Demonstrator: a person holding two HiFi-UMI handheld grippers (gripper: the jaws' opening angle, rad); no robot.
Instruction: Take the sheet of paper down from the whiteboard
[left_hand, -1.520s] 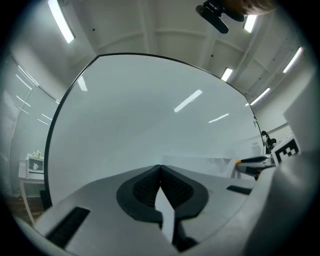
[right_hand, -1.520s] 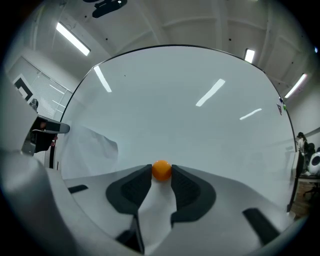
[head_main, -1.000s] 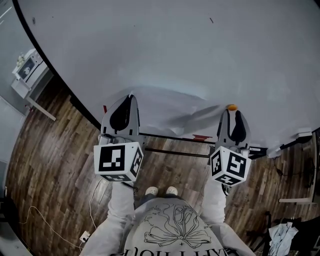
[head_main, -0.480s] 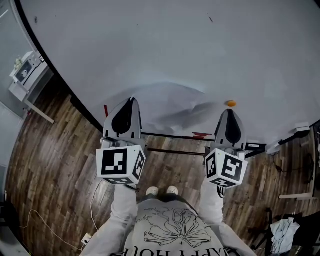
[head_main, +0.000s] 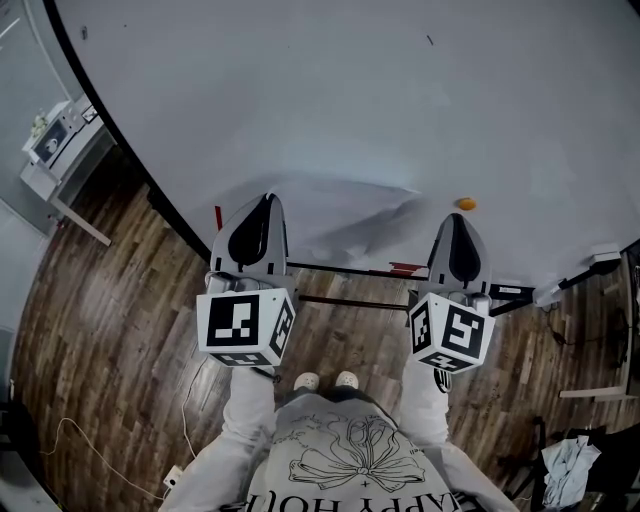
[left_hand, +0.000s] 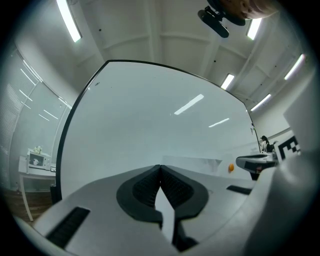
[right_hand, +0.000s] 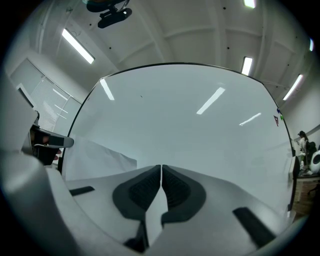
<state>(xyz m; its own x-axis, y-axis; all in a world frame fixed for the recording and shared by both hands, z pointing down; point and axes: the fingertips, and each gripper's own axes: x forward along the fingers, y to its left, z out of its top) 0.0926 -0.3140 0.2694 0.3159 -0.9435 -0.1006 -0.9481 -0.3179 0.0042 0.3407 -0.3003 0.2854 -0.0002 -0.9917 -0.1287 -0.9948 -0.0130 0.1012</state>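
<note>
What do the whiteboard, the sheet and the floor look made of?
The whiteboard looks like a glossy coated panel: it mirrors ceiling lights. The sheet looks like thin matte paper: it buckles. The floor shows grained planks, wood or laminate, unclear.

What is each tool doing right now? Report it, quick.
Left tool: closed, apparently pinching the sheet of paper at its left edge.
Right tool: closed, holding nothing.
</note>
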